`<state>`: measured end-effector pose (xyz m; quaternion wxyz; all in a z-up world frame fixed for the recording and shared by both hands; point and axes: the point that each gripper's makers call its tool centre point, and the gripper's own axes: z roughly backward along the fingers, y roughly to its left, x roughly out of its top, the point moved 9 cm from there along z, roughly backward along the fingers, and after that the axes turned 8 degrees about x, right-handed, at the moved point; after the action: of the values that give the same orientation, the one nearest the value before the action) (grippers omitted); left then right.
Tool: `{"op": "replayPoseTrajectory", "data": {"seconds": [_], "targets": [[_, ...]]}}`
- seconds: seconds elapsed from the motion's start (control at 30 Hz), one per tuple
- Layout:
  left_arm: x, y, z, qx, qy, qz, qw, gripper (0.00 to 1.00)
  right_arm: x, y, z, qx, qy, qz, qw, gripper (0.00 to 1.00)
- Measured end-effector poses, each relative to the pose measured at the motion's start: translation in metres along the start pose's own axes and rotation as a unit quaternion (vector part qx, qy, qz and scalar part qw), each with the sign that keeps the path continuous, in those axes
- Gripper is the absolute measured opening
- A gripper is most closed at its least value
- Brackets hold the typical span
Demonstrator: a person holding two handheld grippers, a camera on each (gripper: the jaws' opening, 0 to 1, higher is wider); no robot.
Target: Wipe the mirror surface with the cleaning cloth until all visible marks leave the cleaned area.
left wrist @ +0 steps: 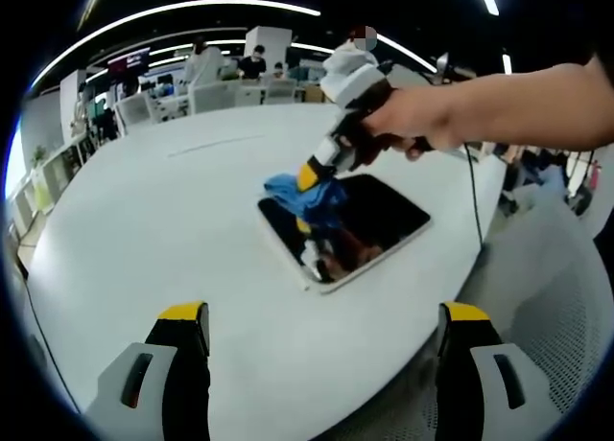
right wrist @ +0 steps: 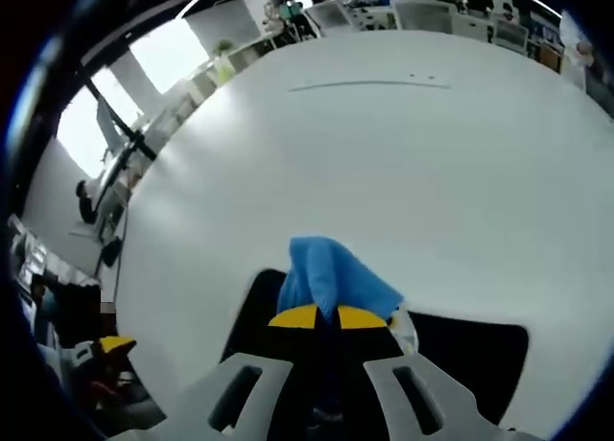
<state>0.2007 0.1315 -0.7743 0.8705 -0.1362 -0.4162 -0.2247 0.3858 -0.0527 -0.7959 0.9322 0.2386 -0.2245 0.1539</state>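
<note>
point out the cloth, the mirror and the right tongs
cloth (right wrist: 331, 273), right gripper view, on the blue fold above the tips.
mirror (left wrist: 384, 216), left gripper view, on the bare dark glass.
right tongs (right wrist: 326, 318), right gripper view, between the yellow tips, shut on the cloth.

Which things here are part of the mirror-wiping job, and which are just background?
Part of the job:
- mirror, flat on the table
- blue cleaning cloth, clamped in the right gripper and pressed on the mirror
- left gripper, open, holding nothing

Just background:
- white round table
- office chairs beyond the table
- people at desks
</note>
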Motion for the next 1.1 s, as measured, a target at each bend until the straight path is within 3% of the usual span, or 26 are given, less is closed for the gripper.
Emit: {"op": "replayPoseTrajectory", "data": {"seconds": [1.1], "targets": [[0.002,0.000,0.001,0.006,-0.005,-0.007,0.9999,0.99,-0.060,0.022,0.026,0.025,-0.011,-0.021,0.9994,0.00]]}}
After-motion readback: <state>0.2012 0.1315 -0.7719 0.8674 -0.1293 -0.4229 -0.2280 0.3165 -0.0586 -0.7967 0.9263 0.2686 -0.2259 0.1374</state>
